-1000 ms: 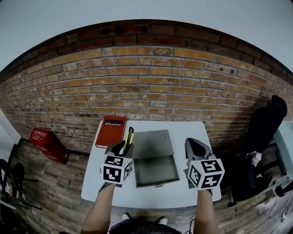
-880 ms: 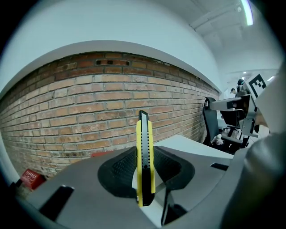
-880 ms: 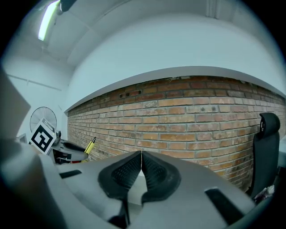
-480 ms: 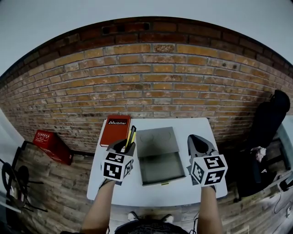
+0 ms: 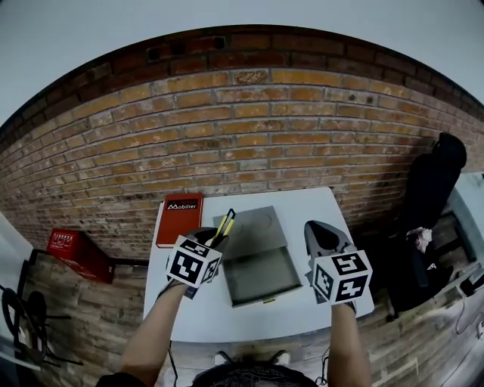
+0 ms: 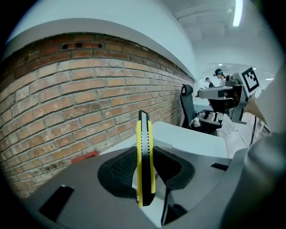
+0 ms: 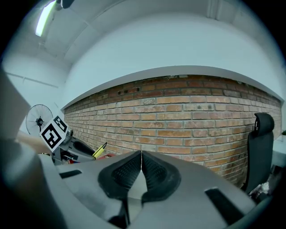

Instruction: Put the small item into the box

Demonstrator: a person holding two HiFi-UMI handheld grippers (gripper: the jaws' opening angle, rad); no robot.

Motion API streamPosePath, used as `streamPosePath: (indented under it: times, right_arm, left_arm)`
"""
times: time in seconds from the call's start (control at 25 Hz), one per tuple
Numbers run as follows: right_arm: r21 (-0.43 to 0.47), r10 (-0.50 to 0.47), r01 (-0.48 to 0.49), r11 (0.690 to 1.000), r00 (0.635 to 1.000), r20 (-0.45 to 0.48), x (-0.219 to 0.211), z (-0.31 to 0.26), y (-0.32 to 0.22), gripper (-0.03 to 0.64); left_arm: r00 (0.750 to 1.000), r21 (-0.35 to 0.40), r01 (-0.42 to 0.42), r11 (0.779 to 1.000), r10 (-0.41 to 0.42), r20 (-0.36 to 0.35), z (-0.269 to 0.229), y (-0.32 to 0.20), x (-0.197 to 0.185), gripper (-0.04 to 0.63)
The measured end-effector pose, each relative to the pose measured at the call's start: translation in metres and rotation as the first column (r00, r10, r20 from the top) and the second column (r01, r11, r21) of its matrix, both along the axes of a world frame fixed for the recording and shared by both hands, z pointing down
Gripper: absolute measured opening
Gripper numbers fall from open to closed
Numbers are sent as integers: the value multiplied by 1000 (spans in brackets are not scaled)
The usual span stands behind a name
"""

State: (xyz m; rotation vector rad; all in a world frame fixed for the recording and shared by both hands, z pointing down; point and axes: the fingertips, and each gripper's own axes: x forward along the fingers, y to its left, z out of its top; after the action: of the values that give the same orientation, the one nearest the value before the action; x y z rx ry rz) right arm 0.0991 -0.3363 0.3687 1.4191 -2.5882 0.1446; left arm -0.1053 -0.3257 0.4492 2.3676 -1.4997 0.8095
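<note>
Left gripper [image 5: 213, 237] tipped toward box [image 5: 261, 273] since before. Jaws squeeze yellow cutter [image 5: 225, 224] tight. Cutter up in air by box edge, not inside yet. Right gripper [image 5: 323, 233] pinched closed, holds nothing. Still to do: lower, let go.

An office: a black office chair [image 7: 262, 143] at the right, a white table [image 5: 249, 317] against a brick wall [image 5: 249, 136], a ceiling strip light [image 6: 237, 12]

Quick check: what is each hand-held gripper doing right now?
Left hand-held gripper: closed on the yellow utility knife.
Right hand-held gripper: closed, empty.
</note>
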Motion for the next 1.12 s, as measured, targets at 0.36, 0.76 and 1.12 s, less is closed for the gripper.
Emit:
streamPosePath:
  times: [0.36,0.76,1.12]
  right_arm:
    - [-2,33,-33,999,999,5,11,2,5,21]
    - [-12,49,-50,999,999,-8,15,8,11,21]
    - [-14,76,-76,997,997,-7,24,11,15,21]
  left_arm:
    - [969,-129,-205,970,220,109,38,1,40,130]
    - [919,-261,-325,909,368,138,77,2,81,130]
    - [871,-356,-376,855,458,179,118,7,102,130]
